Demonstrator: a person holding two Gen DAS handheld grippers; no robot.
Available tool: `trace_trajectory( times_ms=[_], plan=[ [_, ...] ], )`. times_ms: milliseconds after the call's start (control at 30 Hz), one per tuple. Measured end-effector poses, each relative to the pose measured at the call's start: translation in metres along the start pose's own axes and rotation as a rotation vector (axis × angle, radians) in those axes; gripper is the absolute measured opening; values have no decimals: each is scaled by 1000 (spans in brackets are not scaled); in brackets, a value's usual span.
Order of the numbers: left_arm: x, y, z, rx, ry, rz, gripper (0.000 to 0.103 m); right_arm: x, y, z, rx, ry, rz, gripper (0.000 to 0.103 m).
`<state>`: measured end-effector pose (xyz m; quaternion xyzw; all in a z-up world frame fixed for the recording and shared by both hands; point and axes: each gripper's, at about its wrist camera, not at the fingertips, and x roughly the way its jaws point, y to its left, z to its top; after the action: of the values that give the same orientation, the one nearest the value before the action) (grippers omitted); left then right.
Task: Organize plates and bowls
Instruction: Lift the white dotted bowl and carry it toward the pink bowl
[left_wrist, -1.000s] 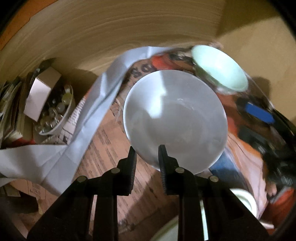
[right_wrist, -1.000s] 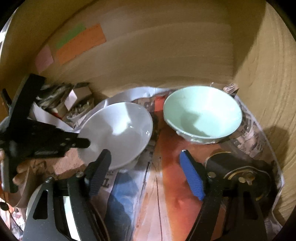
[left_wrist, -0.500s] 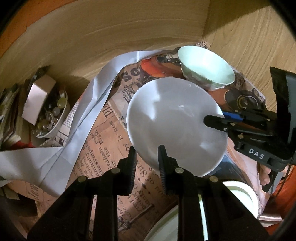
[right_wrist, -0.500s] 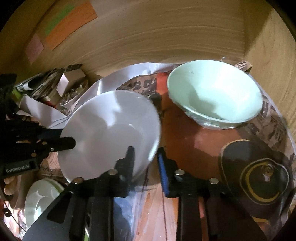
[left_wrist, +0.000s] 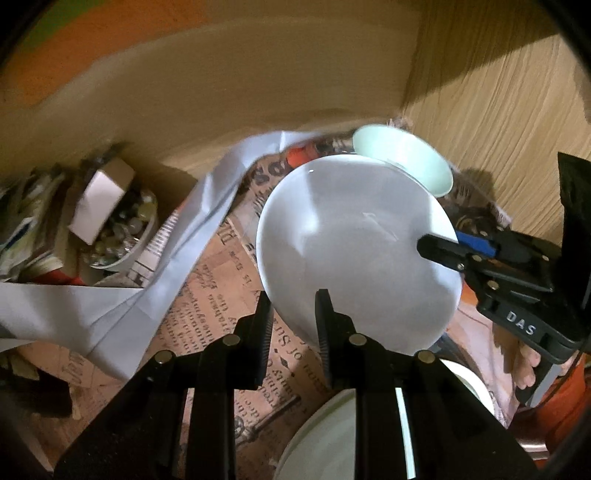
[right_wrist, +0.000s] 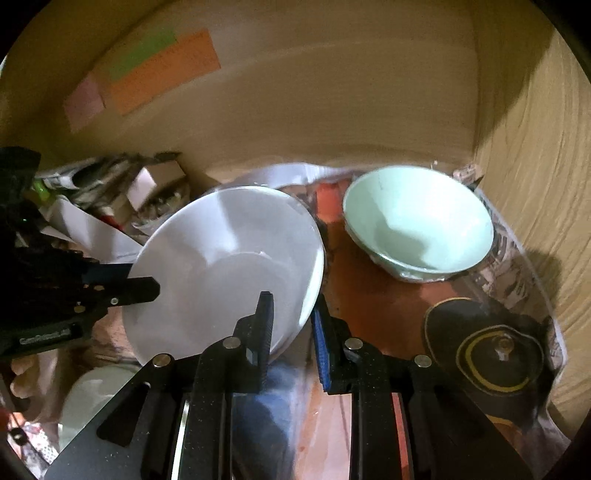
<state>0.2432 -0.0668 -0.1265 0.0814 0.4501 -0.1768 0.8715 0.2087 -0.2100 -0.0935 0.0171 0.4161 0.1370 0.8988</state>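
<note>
A white bowl (left_wrist: 354, 243) is held off the shelf by both grippers. My left gripper (left_wrist: 293, 314) is shut on its near rim. My right gripper (right_wrist: 291, 314) is shut on the opposite rim and shows in the left wrist view (left_wrist: 461, 254) at the bowl's right edge. The bowl also shows in the right wrist view (right_wrist: 229, 266), tilted, with the left gripper (right_wrist: 125, 288) at its left edge. A pale green bowl (right_wrist: 417, 221) stands behind on the newspaper lining, also in the left wrist view (left_wrist: 402, 162). White plates (left_wrist: 340, 439) lie below the held bowl.
A wooden back wall and a right side wall (right_wrist: 535, 147) close in the shelf. A small dish of trinkets with a box (left_wrist: 110, 221) and a strip of white paper (left_wrist: 177, 240) lie at the left. A black lid (right_wrist: 491, 347) lies at the right.
My right gripper has closed on the white bowl's rim after being open a second ago. The bowl has lifted and tilted, held by both grippers.
</note>
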Motion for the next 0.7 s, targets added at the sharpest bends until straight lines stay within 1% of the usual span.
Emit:
trace_trajectory(
  times_ms=[167, 333, 533, 700],
  plan=[
    [-27, 5, -7, -37, -54, -4, 22, -22, 13, 0, -16, -46, 6, 19],
    [-55, 6, -19, -57, -111, 13, 22, -38, 32, 0, -39, -88, 17, 19],
    [-87, 11, -38, -86, -185, 18, 22, -55, 53, -4, -63, -121, 36, 19],
    [-110, 15, -57, -102, -231, 40, 22, -68, 69, -9, -84, -142, 54, 19]
  ],
)
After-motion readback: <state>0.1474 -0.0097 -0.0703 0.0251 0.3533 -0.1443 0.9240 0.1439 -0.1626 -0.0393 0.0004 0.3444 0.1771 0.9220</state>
